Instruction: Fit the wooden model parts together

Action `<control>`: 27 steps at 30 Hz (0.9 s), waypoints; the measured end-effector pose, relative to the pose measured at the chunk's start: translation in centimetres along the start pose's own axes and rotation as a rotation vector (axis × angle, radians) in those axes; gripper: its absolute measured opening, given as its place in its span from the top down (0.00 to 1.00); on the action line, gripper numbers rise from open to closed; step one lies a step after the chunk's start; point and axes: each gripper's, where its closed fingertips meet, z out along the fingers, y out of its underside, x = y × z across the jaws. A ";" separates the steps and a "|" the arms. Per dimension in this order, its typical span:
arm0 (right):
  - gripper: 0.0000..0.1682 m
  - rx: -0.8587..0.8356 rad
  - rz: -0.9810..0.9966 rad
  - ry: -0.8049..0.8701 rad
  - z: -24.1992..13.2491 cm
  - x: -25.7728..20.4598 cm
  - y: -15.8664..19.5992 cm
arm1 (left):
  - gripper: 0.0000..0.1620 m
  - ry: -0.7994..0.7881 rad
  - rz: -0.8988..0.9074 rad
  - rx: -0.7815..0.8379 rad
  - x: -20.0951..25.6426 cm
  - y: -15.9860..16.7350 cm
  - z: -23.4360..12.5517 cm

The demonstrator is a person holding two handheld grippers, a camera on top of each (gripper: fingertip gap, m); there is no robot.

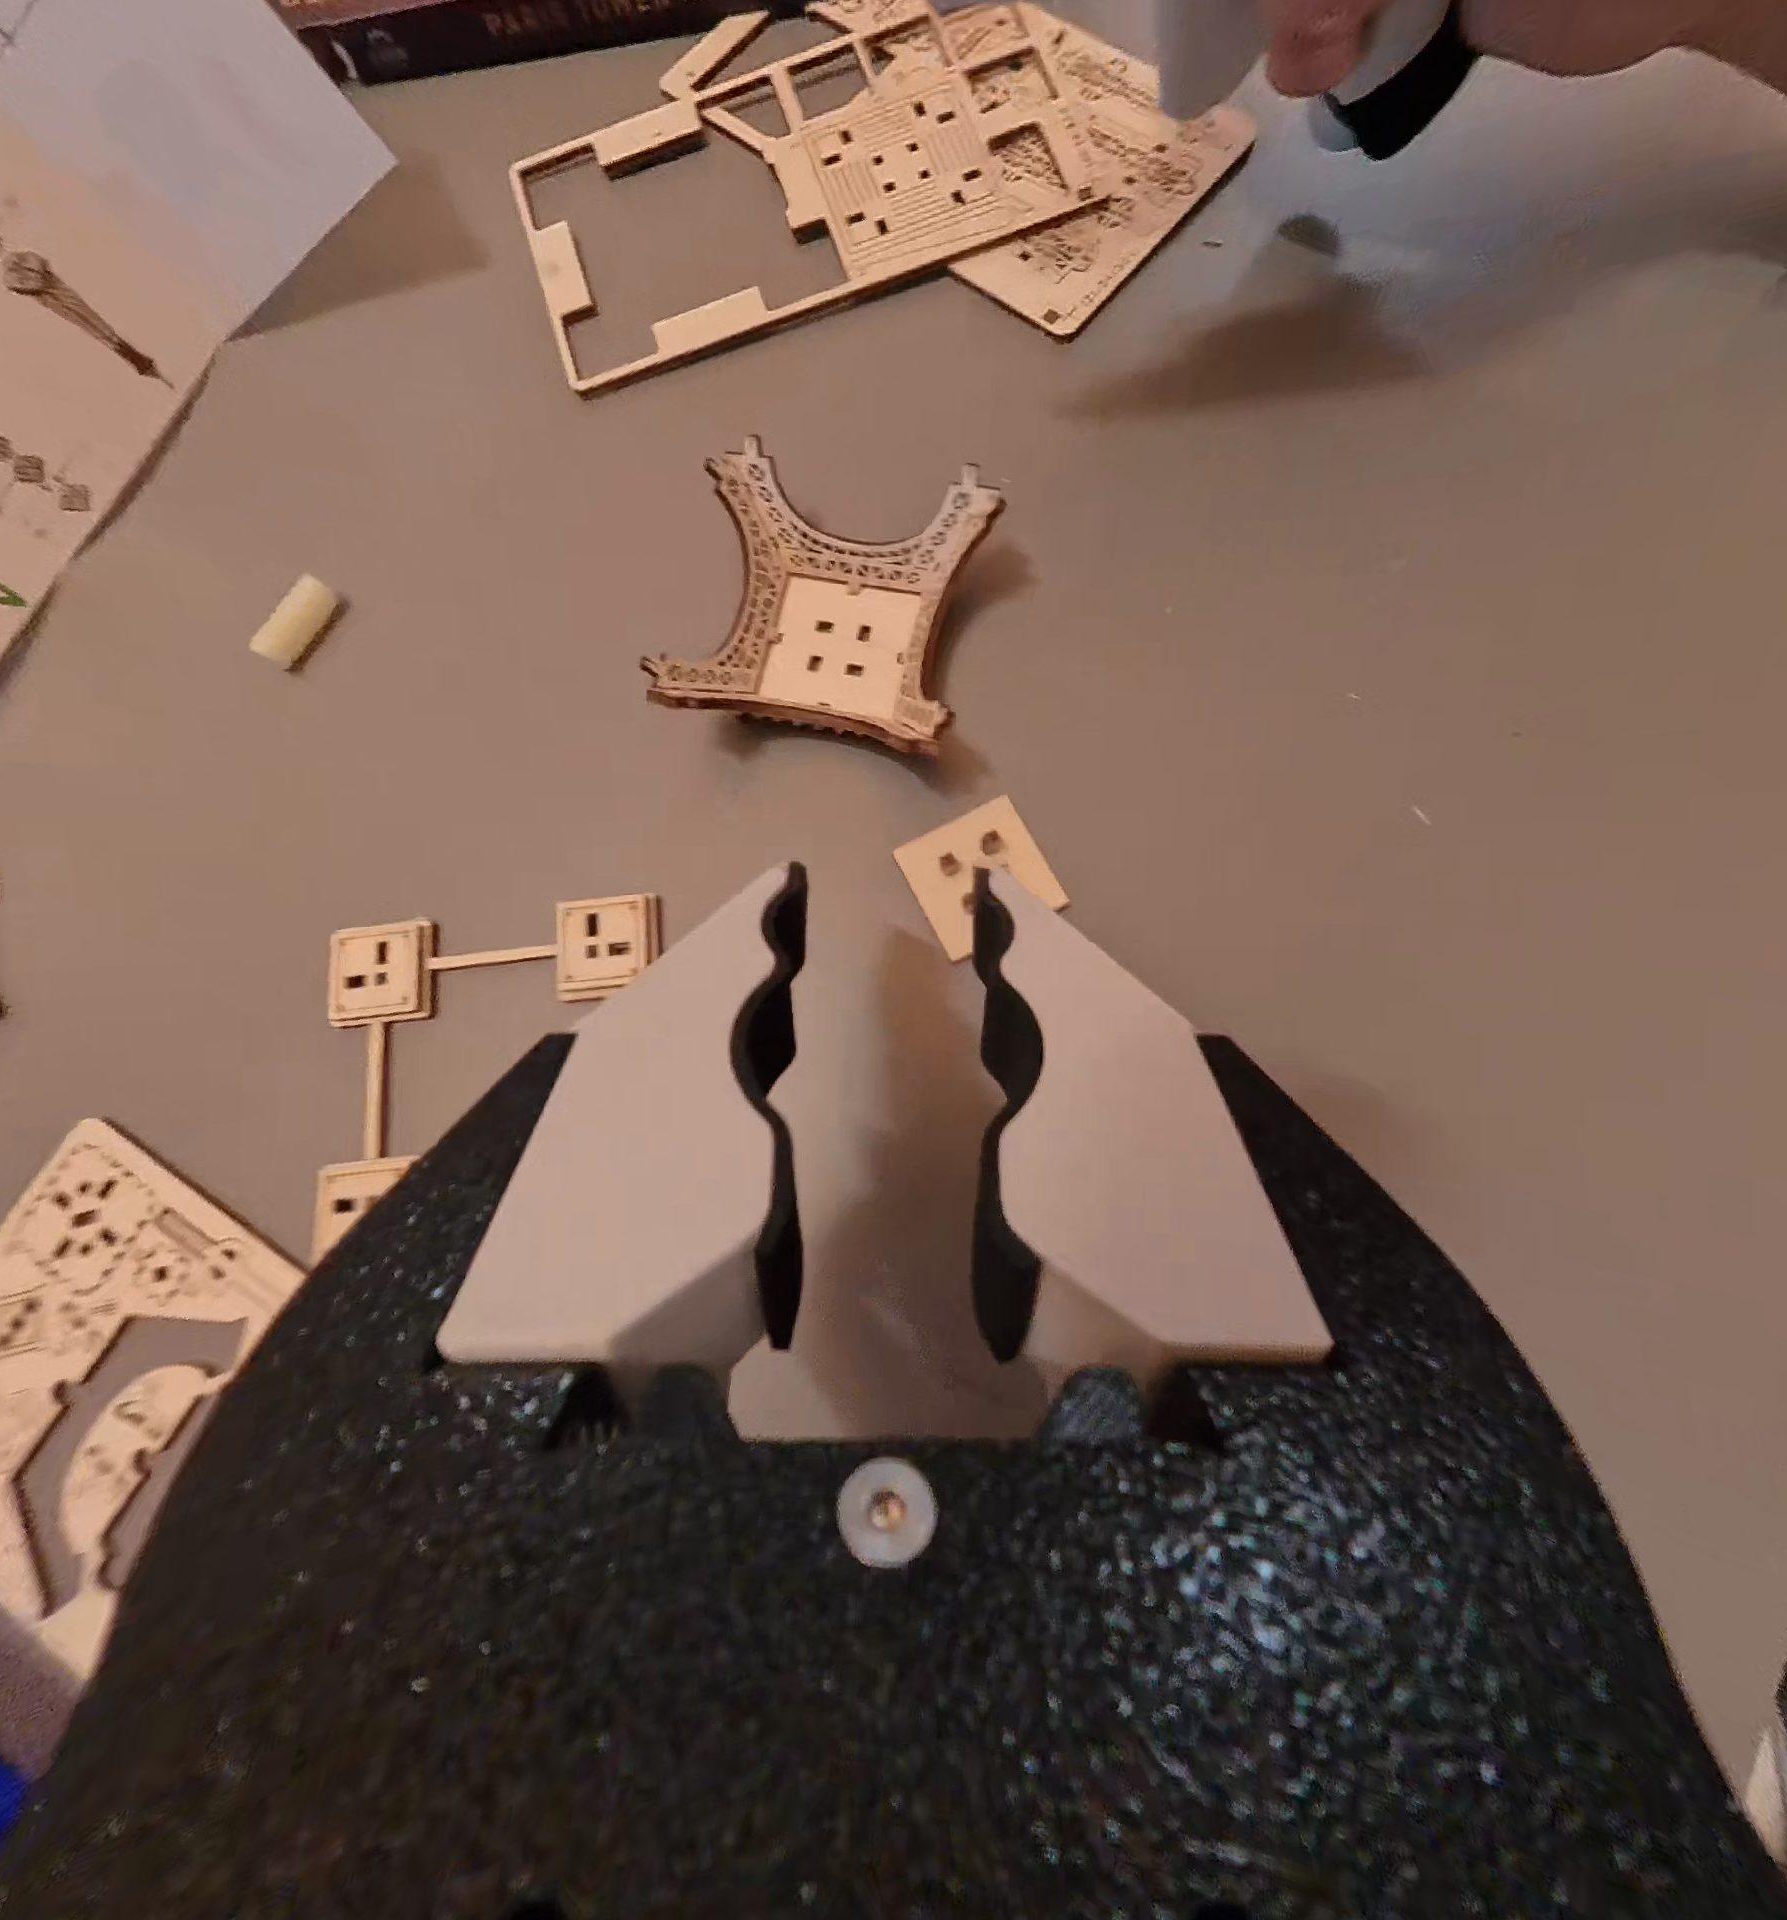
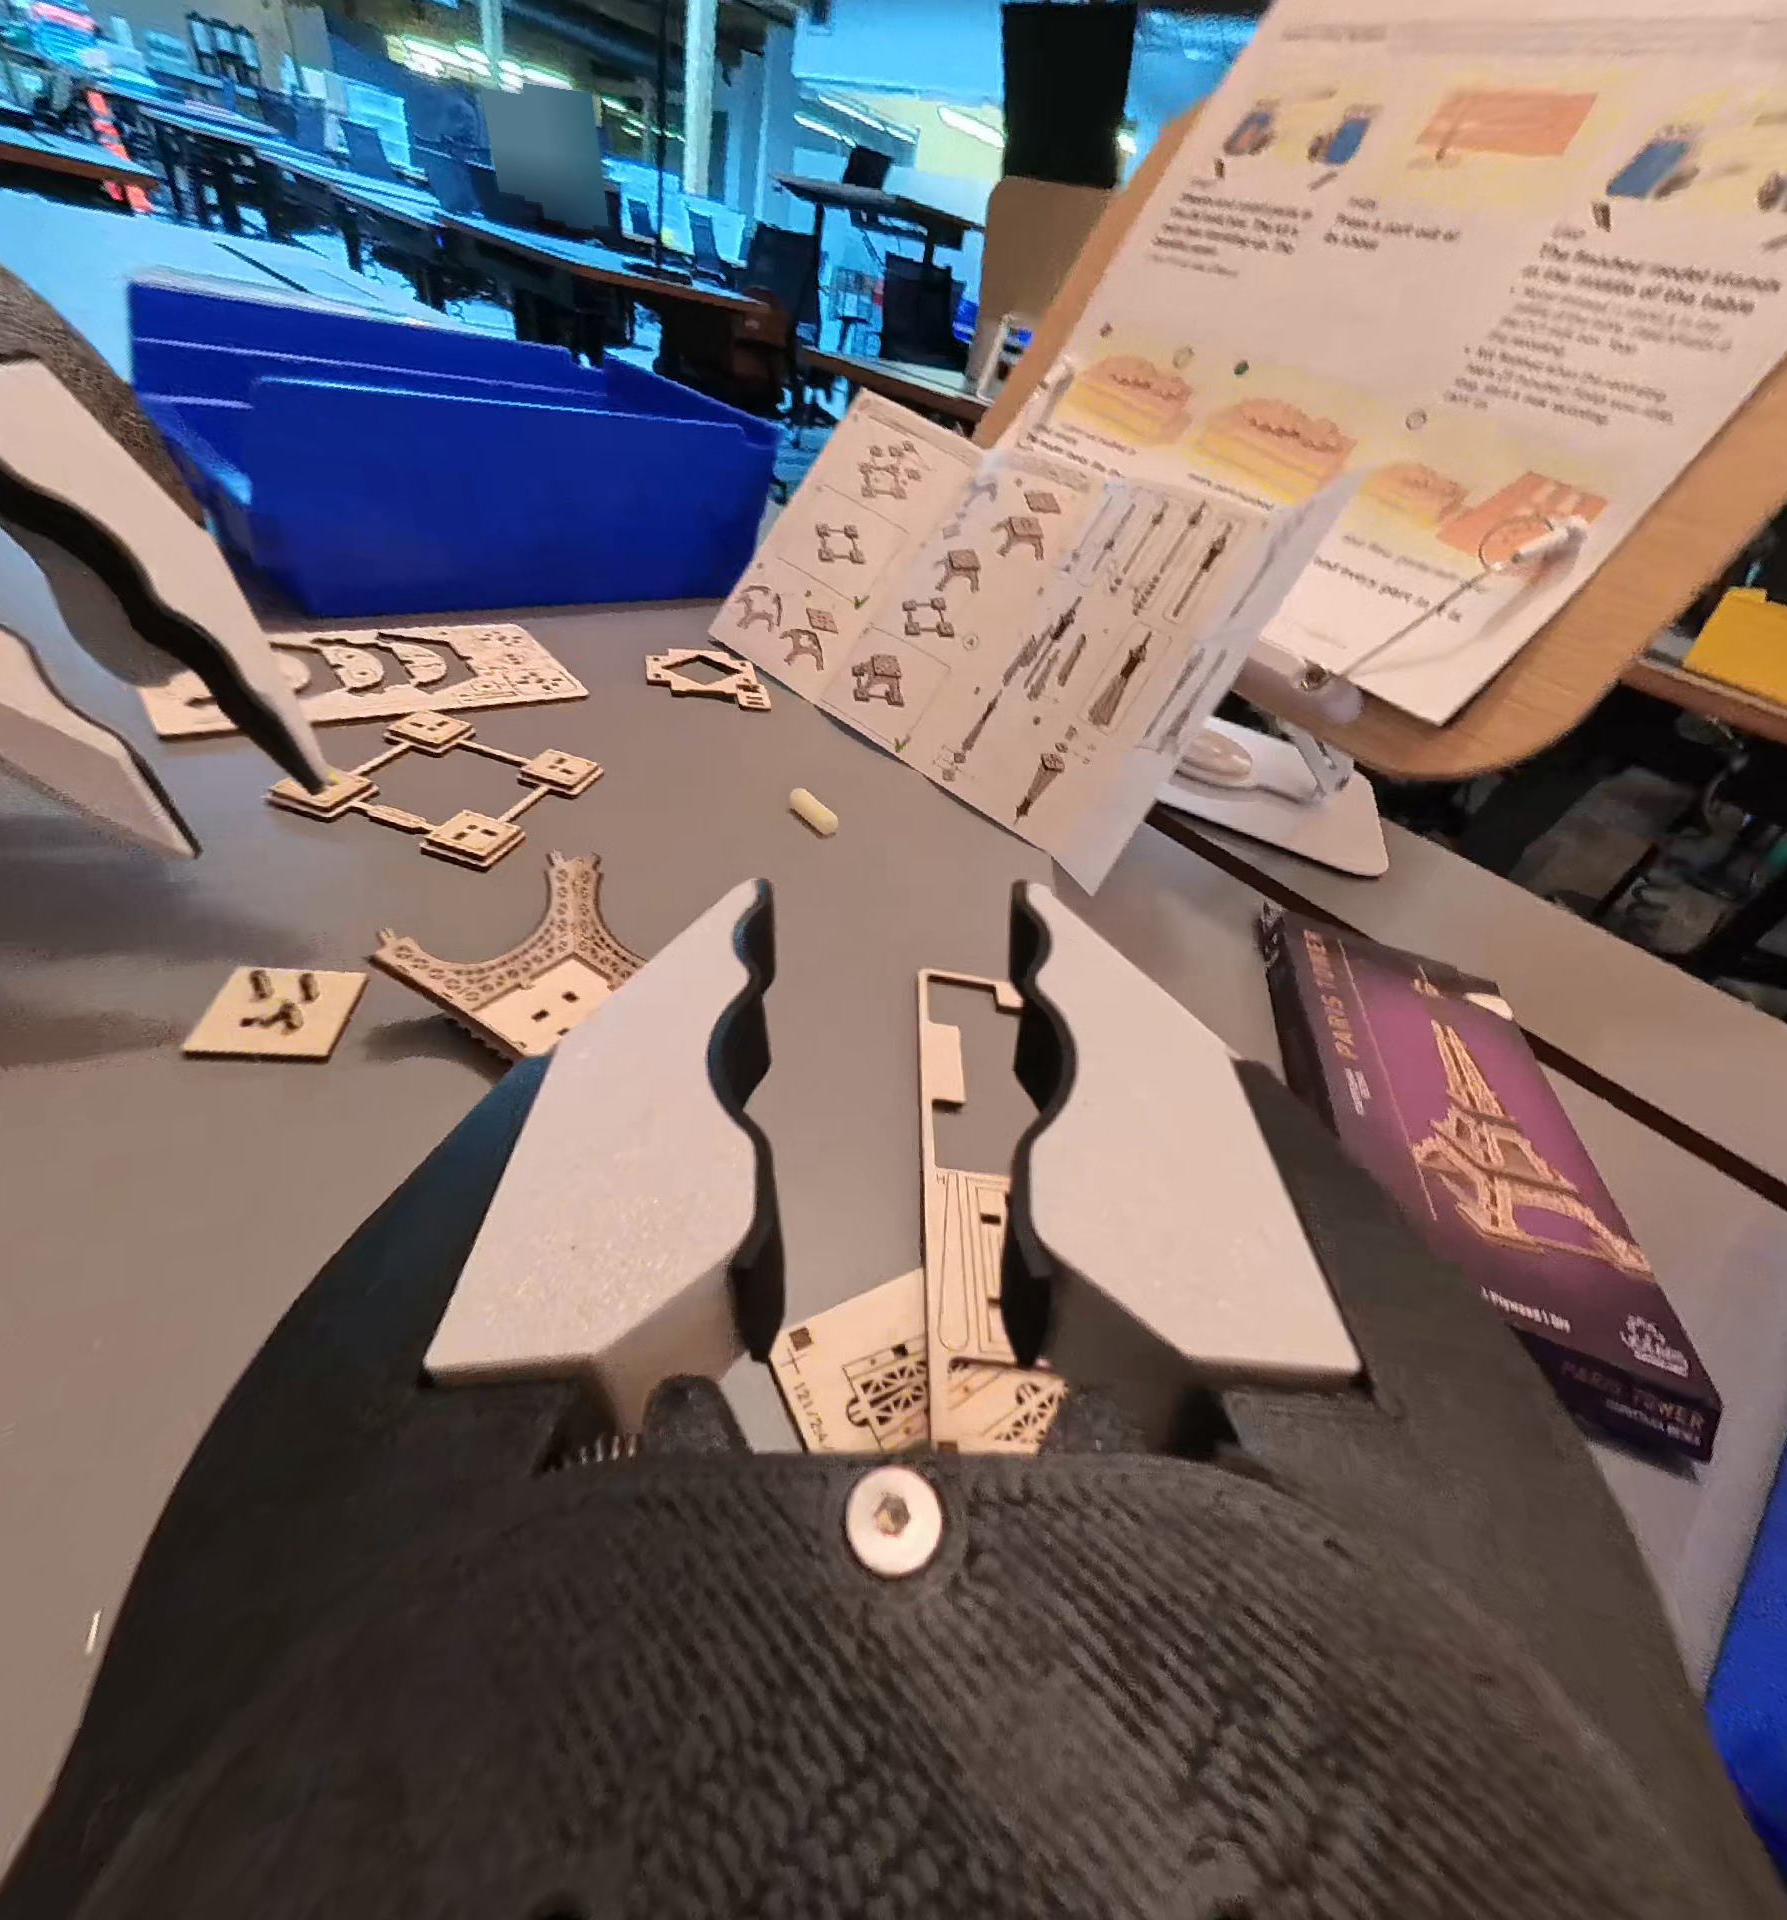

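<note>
We are looking at a grey table [image 1: 1388, 644] with wooden model pieces lying on it: an arched tower base [image 1: 827, 613], a small square plate [image 1: 977, 873], a frame of four joined squares [image 2: 442, 784], punched-out sheets [image 1: 847, 197], a pale peg [image 1: 295, 621], a purple box [image 2: 1481, 1164] and a blue bin [image 2: 473, 468].

left gripper [image 1: 889, 894]: jaws parted, nothing between, angled down toward tabletop | right gripper [image 2: 889, 914]: jaws parted, empty, held above table | person's hand [image 1: 1388, 42]: partly seen, top right
</note>
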 end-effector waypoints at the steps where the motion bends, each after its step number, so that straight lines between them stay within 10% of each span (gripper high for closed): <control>1: 0.80 0.010 -0.027 -0.016 0.0 -0.5 -0.2 | 0.83 0.018 -0.006 0.017 0.4 0.3 0.0; 5: 1.00 0.076 -0.147 -0.105 0.0 -3.6 -1.6 | 0.89 0.060 -0.024 0.059 1.0 0.9 0.4; 27: 1.00 -0.177 -0.273 -0.210 1.7 -9.2 2.9 | 0.95 0.113 -0.077 -0.071 2.5 3.6 2.6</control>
